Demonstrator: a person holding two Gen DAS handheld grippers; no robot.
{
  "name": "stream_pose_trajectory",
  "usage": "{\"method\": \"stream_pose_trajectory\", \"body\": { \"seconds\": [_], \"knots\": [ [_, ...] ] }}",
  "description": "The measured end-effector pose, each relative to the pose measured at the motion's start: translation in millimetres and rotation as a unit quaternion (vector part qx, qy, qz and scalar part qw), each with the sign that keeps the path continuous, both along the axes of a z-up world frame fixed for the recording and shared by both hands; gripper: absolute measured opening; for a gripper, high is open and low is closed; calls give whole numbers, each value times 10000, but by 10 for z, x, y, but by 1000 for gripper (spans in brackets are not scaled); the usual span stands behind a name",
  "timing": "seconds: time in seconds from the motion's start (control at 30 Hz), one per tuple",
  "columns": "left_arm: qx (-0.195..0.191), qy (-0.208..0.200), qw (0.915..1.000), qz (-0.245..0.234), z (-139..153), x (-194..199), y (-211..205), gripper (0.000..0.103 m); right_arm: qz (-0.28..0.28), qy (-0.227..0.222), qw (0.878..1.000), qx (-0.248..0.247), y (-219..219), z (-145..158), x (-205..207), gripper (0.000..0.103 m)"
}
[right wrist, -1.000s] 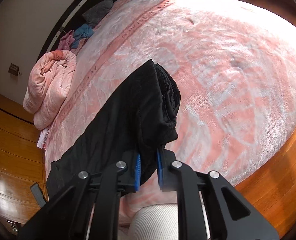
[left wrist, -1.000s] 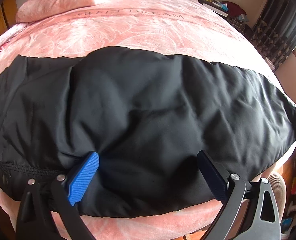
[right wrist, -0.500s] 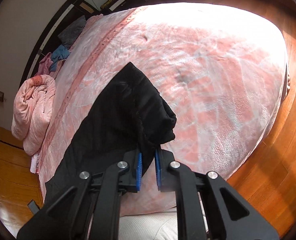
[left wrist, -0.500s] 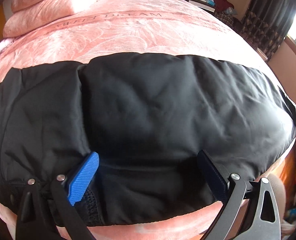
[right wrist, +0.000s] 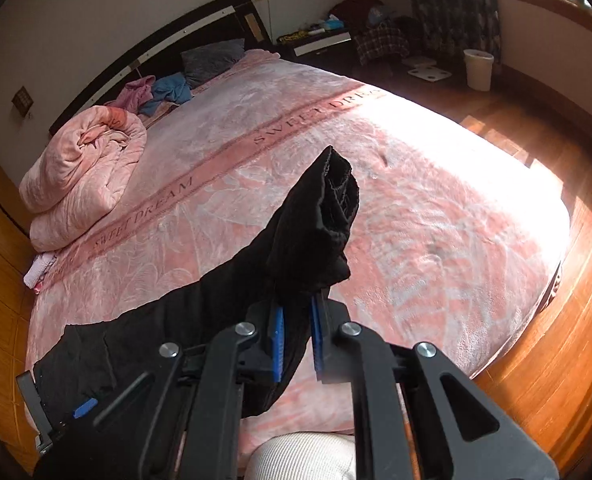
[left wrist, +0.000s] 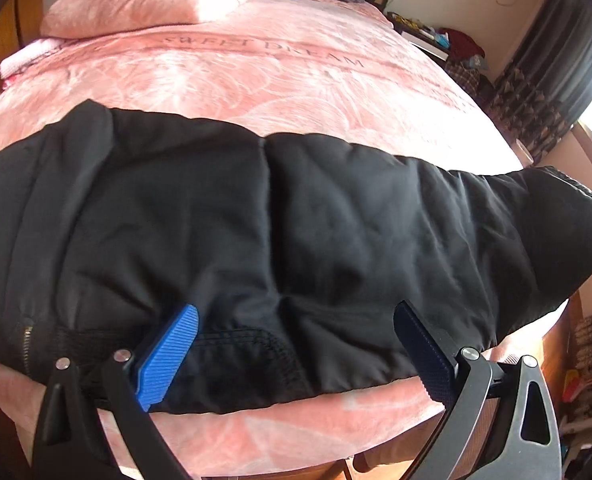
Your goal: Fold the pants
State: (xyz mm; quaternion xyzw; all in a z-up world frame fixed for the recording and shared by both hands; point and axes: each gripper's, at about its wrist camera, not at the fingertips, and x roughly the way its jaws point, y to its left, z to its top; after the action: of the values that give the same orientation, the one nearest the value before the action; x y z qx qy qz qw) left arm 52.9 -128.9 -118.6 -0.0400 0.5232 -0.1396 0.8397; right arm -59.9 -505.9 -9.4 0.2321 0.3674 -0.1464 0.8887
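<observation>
Black pants (left wrist: pixel 296 220) lie across the front of a pink bed (left wrist: pixel 276 80). My left gripper (left wrist: pixel 296 344) is open just above their near hem, with the blue pad (left wrist: pixel 168 356) and the dark pad (left wrist: pixel 423 348) set wide apart and pressing nothing. My right gripper (right wrist: pixel 297 340) is shut on the leg end of the pants (right wrist: pixel 307 232) and holds it above the bed, with the cuff sticking up past the pads. In the left wrist view that raised end (left wrist: pixel 555 208) slopes up off the bedcover at the right. The left gripper's blue pad (right wrist: pixel 84 406) shows low on the left.
A rolled pink quilt (right wrist: pixel 84 176) lies at the bed's far left. A grey pillow (right wrist: pixel 212 60) and loose clothes (right wrist: pixel 156 92) sit by the dark headboard. A nightstand (right wrist: pixel 319 40) and white bin (right wrist: pixel 477 70) stand on the wooden floor. A person's knee (right wrist: pixel 303 456) is below the right gripper.
The right gripper has risen and rolled with the leg end still in it, now facing the headboard. The left gripper pulled back a little; the pants' right end has lifted off the bed.
</observation>
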Motion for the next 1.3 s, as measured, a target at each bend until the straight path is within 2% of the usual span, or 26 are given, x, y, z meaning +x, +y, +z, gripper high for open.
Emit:
{"method": "stream_pose_trajectory", "body": {
  "seconds": [0.17,0.3,0.4,0.5,0.7,0.93,1.1,1.2,1.3],
  "knots": [
    [592,-24,9975,380,-61,49,470,99,904,-252,9934,-667,728,338,268,11],
    [902,214,9947,450,-261,119,705,99,1646,-221,9800,-1096,1353,353,479,11],
    [661,141,9965,490,-200,77,826,99,2161,-138,9680,-1266,1794,255,597,11],
    [440,13,9963,733,-74,42,997,99,2613,-53,9580,-1182,2140,109,686,12],
    [304,-361,9904,1298,171,-45,1436,99,3240,106,9401,-1057,2692,-147,812,12],
    [265,-259,9855,1656,164,3,1752,99,3816,254,9158,-1231,3219,-346,798,12],
    [216,-90,9844,1746,81,45,1842,99,4078,689,9018,-1251,3435,-708,806,13],
    [202,-32,9838,1779,49,54,1867,99,4196,914,8952,-1196,3505,-924,780,19],
    [173,5,9835,1800,26,62,1893,99,4294,1011,8919,-995,3502,-981,741,37]
  ]
}}
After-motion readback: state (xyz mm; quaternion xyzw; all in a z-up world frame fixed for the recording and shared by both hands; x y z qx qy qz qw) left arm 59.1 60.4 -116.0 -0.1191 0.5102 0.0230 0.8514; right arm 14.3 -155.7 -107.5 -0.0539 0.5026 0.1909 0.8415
